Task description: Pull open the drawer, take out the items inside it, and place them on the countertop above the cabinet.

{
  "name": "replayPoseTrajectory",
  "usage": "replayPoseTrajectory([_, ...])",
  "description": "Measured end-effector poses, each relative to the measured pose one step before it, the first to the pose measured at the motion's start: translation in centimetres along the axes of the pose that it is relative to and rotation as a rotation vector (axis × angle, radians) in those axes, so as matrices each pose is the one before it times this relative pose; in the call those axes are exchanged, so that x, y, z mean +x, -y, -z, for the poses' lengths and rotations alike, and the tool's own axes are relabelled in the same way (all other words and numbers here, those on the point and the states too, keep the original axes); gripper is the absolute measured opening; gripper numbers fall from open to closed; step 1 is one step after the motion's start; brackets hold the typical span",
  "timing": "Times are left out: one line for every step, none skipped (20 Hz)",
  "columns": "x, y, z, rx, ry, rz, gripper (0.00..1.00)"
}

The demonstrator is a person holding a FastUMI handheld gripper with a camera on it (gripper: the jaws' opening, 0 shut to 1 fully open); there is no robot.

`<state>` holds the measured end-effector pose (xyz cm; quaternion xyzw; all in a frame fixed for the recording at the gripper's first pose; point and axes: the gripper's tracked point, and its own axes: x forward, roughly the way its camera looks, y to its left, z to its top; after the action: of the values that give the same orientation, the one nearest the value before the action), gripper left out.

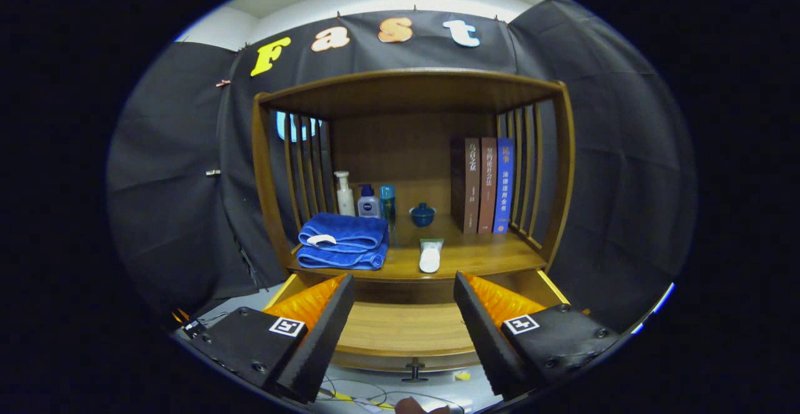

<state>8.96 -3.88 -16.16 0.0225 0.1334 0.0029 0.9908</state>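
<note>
A: Where are the gripper [403,289] fingers sitting relative to the drawer [405,329]?

B: They are hovering above the pulled-out drawer, spread wide, gripping nothing. The bare wooden drawer floor is showing between them, and the drawer's knob [414,370] is pointing toward the camera from its front panel.

A: Anything lying in the drawer?

B: Nothing is showing on the visible floor, though both fingers are covering its side portions, so I cannot tell about those.

A: And the countertop [487,254]?

B: It is sitting just behind and above the drawer. A white tube [430,255] is lying flat near its front edge, and folded blue towels [342,241] are resting left of the tube, with a small white piece [321,239] on top. Bottles [365,198], a blue lidded cup [422,214] and upright books [484,184] are standing further back.

A: Judgement?

B: The tube and towels are sitting near the front edge, within easy reach from the drawer, so they are probably the removed items. The task is looking largely complete.
</note>
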Motion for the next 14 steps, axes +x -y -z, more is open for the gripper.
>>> replayPoseTrajectory([-0.854,-0.063,0.496,-0.00929,0.02927,0.00509,1.00])
replayPoseTrajectory([-0.546,0.173,0.576,-0.01707,0.02829,0.01447,1.00])
replayPoseTrajectory([-0.954,0.049,0.855,-0.02180,0.02366,0.01439,1.00])
replayPoseTrajectory([-0.756,0.130,0.915,-0.01252,0.02443,0.01693,1.00])
replayPoseTrajectory([-0.747,-0.225,1.173,-0.00037,0.01589,0.00412,1.00])
replayPoseTrajectory([-0.494,-0.092,1.162,-0.00136,0.01640,0.00364,0.99])
replayPoseTrajectory([-0.102,0.167,1.437,-0.00365,0.00105,0.00999,0.99])
replayPoseTrajectory([-0.121,0.041,1.565,0.00180,-0.00704,0.00466,1.00])
replayPoseTrajectory([0.150,0.286,1.760,0.00119,-0.01394,0.01048,1.00])
replayPoseTrajectory([0.034,0.261,1.455,0.00450,-0.00984,0.00741,1.00])
replayPoseTrajectory([0.050,0.184,1.300,0.00122,-0.00787,0.00297,1.00])
replayPoseTrajectory([0.130,0.037,1.310,-0.00706,-0.01535,-0.00043,0.99])
replayPoseTrajectory([0.246,-0.001,1.289,-0.00430,-0.01689,-0.00456,1.00])
replayPoseTrajectory([0.377,-0.198,0.924,-0.00086,-0.01139,-0.00666,1.00])
